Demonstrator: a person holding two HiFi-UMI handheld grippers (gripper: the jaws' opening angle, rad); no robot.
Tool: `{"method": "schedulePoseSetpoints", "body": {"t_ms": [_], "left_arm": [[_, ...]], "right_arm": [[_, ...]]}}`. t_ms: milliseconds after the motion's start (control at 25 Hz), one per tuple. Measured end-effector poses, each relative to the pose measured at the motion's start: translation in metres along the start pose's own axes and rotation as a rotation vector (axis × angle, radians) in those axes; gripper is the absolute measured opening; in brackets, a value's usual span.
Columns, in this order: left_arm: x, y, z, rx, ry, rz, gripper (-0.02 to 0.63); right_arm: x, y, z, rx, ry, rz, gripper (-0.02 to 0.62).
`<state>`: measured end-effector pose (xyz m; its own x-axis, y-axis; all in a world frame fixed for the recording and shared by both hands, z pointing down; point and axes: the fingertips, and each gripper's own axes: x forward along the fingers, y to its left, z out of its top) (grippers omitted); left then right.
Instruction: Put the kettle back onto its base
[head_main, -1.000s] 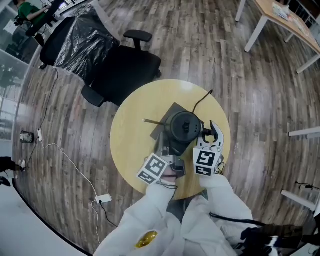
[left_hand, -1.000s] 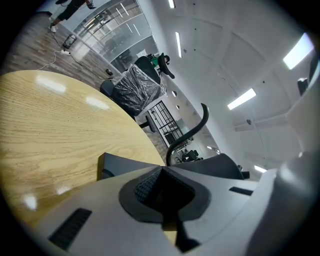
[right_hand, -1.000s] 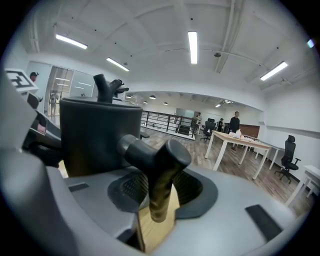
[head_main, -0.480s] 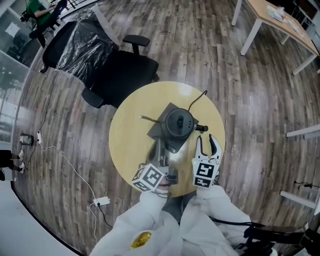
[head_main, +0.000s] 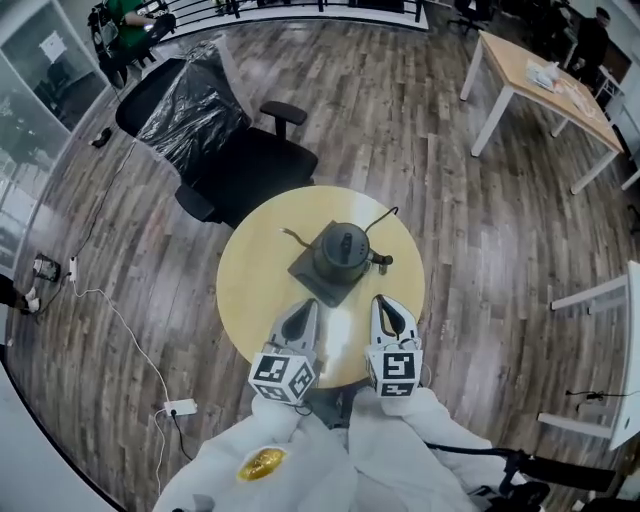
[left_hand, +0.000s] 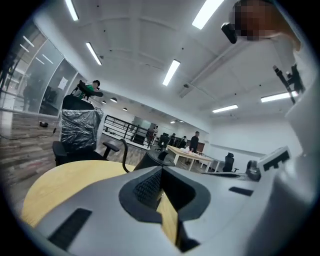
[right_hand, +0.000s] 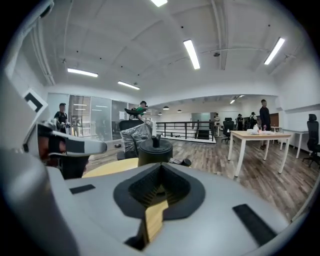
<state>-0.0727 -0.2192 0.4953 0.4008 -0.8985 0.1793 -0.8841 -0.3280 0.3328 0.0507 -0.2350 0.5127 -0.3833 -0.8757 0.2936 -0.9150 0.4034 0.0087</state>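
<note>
Steep overhead look down onto a round pale-yellow wooden table (head_main: 250, 280) on a grey plank floor. Near the table's middle, a squat black electric kettle (head_main: 342, 250), upright on a dark square base (head_main: 308, 272), with its handle (head_main: 378, 260) to the right and a thin black cord (head_main: 380, 218) curling off behind. Apparently seated level, so the task likely done apart from a final check. Beyond the table, a black office chair (head_main: 240, 160) with clear plastic over its back.

At the table's near edge, well apart from the kettle, a grey two-jaw left gripper (head_main: 303, 312) and a matching right gripper (head_main: 384, 305), side by side, each with a marker cube. Left: jaws pressed together, nothing between. Right: jaws just closed to touching, likewise empty.

To finish well: keep both grippers clear of handle and cord while backing away. Look for any tilt or gap between kettle and base. If crooked, re-grip the handle, lift slightly and lower straight down rather than nudging sideways.
</note>
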Motion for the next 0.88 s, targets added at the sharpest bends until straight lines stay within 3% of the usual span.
{"method": "schedulePoseSetpoints", "body": {"t_ms": [120, 200, 560, 760, 880], "left_arm": [[-0.012, -0.002, -0.004, -0.009, 0.011, 0.064, 0.001], [-0.023, -0.008, -0.003, -0.018, -0.004, 0.066, 0.001], [-0.071, -0.043, -0.010, -0.025, -0.017, -0.035, 0.001], [-0.114, -0.071, -0.012, 0.026, -0.029, -0.107, 0.000], [-0.145, -0.076, -0.014, 0.014, -0.039, -0.097, 0.001]], "right_arm": [[-0.009, 0.001, 0.003, 0.005, 0.006, 0.023, 0.011], [-0.015, 0.005, 0.003, 0.014, 0.006, 0.028, 0.011], [-0.068, 0.027, 0.000, 0.020, -0.006, -0.011, 0.011], [-0.111, 0.055, -0.004, 0.038, -0.029, -0.050, 0.012], [-0.135, 0.078, -0.012, 0.047, -0.024, -0.057, 0.012]]}}
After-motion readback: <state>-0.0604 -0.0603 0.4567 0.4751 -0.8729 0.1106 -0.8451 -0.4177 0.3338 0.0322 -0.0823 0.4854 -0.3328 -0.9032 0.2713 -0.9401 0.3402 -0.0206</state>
